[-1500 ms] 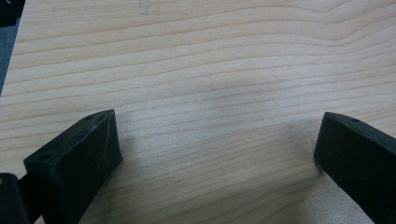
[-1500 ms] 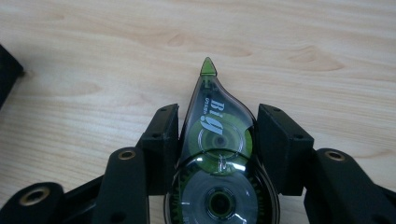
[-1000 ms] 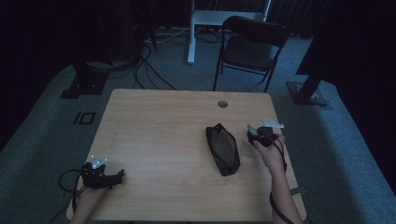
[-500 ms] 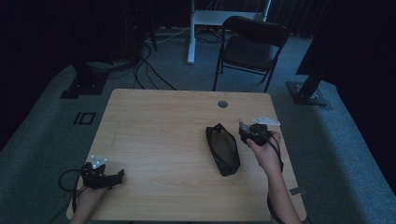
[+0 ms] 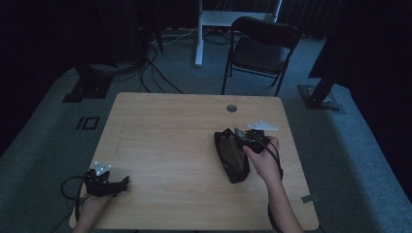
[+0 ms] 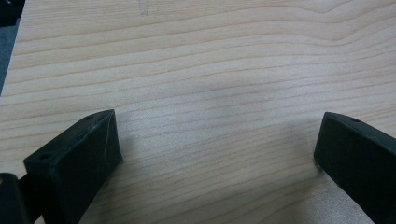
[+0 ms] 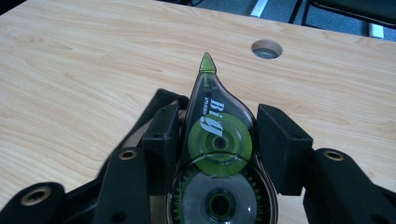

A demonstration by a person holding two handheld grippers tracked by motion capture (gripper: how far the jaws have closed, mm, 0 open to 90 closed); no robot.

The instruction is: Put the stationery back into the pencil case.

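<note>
Tape dispenser (image 7: 215, 154), a clear teardrop-shaped correction roller with green wheels, sits clamped between the jaws of the right claw (image 7: 219, 135); its green tip points away from the hand, toward the far edge of the tabletop (image 5: 170, 126). Holding it by the flat sides keeps the tip free and the body steady, which suits carrying it to a container. In the high view the right claw (image 5: 245, 140) hovers over the far end of a dark pouch (image 5: 231, 155), which lies lengthwise near the right edge of the tabletop. Judged from this position, the dispenser is being brought to the pouch's mouth for stowing; whether the mouth is open cannot be told. A pale flat item (image 5: 263, 126) lies just beyond the claw, near the far right corner.

Left claw (image 5: 104, 182) rests at the near left corner, well apart from the pouch. Its jaws stand wide apart over bare wood with nothing between them.

Tabletop: light wood grain, with a round cable hole (image 5: 231, 108) near the far edge. Room: dim, grey carpet, a black folding chair (image 5: 260, 48) beyond the far edge, cables on the floor (image 5: 150, 68).
</note>
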